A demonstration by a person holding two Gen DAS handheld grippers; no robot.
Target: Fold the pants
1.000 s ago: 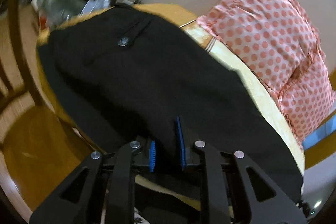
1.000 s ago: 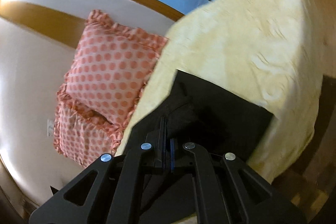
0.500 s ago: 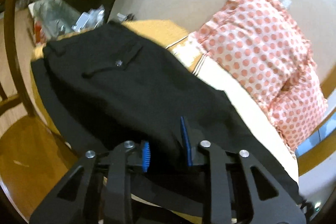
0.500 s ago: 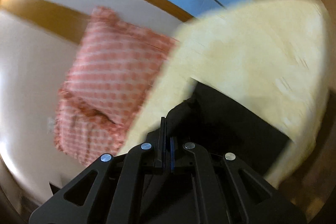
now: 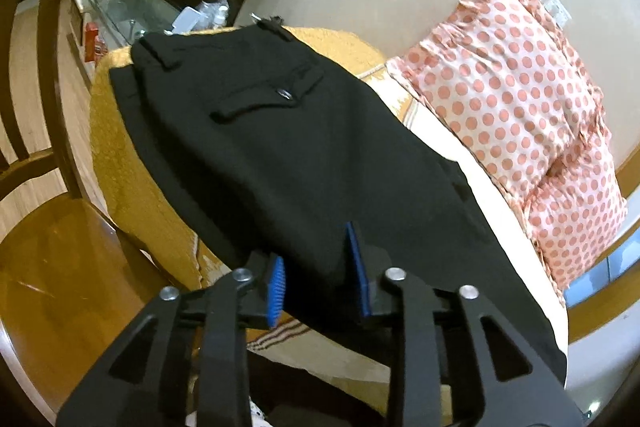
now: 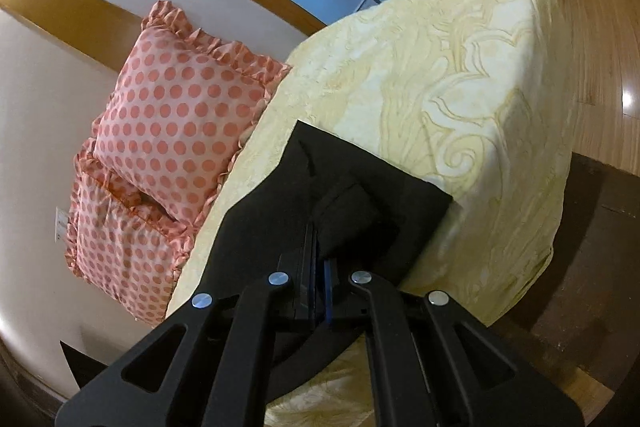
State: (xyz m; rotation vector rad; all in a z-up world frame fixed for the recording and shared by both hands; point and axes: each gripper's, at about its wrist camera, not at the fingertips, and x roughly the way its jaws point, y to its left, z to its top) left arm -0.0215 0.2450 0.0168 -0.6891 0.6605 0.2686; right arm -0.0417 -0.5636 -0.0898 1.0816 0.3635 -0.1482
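Observation:
Black pants [image 5: 304,155] lie along a bed with a yellow patterned cover [image 6: 452,75]. The waistband and a buttoned back pocket [image 5: 276,93] are at the far end in the left wrist view. My left gripper [image 5: 318,269] is open, its blue pads on either side of the pants' near edge. My right gripper [image 6: 320,259] is shut on a fold of the pants [image 6: 352,203] near the leg hems, which lie on the cover in the right wrist view.
Two pink polka-dot pillows [image 5: 508,87] lean on the white wall beside the bed; they also show in the right wrist view [image 6: 176,123]. A wooden chair [image 5: 44,211] stands left of the bed. A glass shelf with clutter [image 5: 132,11] is behind. Wooden floor [image 6: 592,39] lies right.
My left gripper's jaws have opened wider and it has drawn back, so more of the waistband end shows. My right gripper stays shut on the fabric and has shifted a little.

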